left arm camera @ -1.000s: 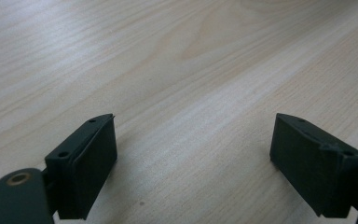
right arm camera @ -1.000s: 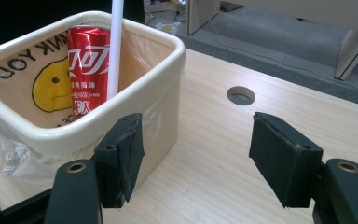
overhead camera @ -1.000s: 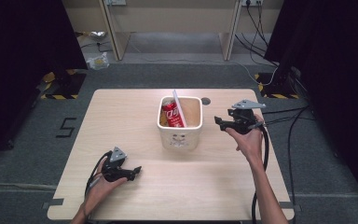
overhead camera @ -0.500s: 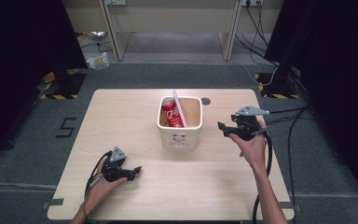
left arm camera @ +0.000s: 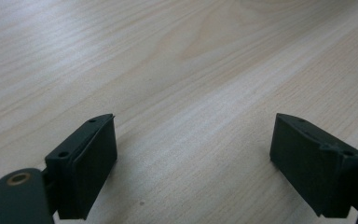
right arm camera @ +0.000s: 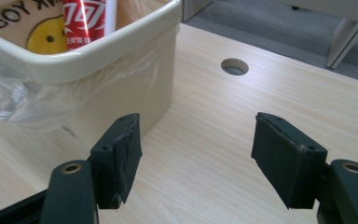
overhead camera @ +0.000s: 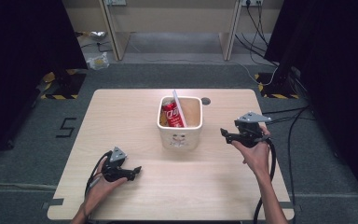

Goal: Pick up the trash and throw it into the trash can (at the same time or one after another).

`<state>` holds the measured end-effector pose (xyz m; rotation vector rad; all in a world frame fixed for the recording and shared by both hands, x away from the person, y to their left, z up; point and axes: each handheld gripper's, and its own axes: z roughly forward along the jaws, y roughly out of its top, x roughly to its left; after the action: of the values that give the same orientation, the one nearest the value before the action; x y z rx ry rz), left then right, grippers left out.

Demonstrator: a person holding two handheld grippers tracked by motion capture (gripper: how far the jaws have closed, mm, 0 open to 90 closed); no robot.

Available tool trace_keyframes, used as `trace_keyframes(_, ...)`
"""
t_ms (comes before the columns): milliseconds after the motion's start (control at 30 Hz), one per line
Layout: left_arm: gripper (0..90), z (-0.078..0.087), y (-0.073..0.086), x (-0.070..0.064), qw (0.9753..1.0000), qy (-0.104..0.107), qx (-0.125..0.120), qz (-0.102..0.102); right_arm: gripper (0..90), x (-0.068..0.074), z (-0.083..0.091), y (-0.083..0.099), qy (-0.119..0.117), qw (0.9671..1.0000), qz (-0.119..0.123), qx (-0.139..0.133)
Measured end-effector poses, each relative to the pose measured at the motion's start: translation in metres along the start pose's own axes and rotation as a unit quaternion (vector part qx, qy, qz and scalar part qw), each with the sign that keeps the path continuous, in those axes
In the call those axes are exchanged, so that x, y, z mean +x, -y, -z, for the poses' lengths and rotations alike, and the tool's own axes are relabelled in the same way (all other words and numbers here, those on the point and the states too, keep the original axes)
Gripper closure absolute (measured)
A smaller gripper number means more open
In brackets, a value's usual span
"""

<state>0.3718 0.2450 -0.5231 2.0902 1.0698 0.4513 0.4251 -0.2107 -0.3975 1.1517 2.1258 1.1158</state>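
Wood-grain table [overhead camera: 135,116] on grey carpet [overhead camera: 28,144], left tool [overhead camera: 133,171] released, right tool [overhead camera: 225,135] released

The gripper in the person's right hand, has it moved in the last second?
Yes. The right gripper has drawn back toward the person, away from the bin's far corner.

Floor [overhead camera: 37,140], left of the table: the numeral "5" [overhead camera: 66,127] in black marking. Bin [right arm camera: 121,51] interior, beside a yellow smiley face: the letters "YOU", seen upside down, preceded by a partly cut-off word. Red can [right arm camera: 83,21] in the bin: white lettering, not legible.
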Motion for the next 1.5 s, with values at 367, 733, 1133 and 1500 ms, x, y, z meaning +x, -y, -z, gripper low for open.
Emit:
trace_keyframes(367,13.8,0.0,0.0,0.0,1.0,0.0,0.0,0.0,32.5,0.011,0.009,0.013,-0.013,0.9998,0.012,0.0)
trace_keyframes(733,13.8,0.0,0.0,0.0,1.0,0.0,0.0,0.001,32.0,0.019,0.017,0.029,-0.021,0.9997,0.008,-0.005)
trace_keyframes(1133,13.9,0.0,0.0,0.0,1.0,0.0,0.0,0.0,31.8,0.025,0.014,0.054,-0.035,0.9991,-0.018,-0.015)
trace_keyframes(1500,13.9,0.0,0.0,0.0,1.0,0.0,0.0,0.001,31.7,0.026,0.011,0.067,-0.039,0.999,-0.022,-0.008)
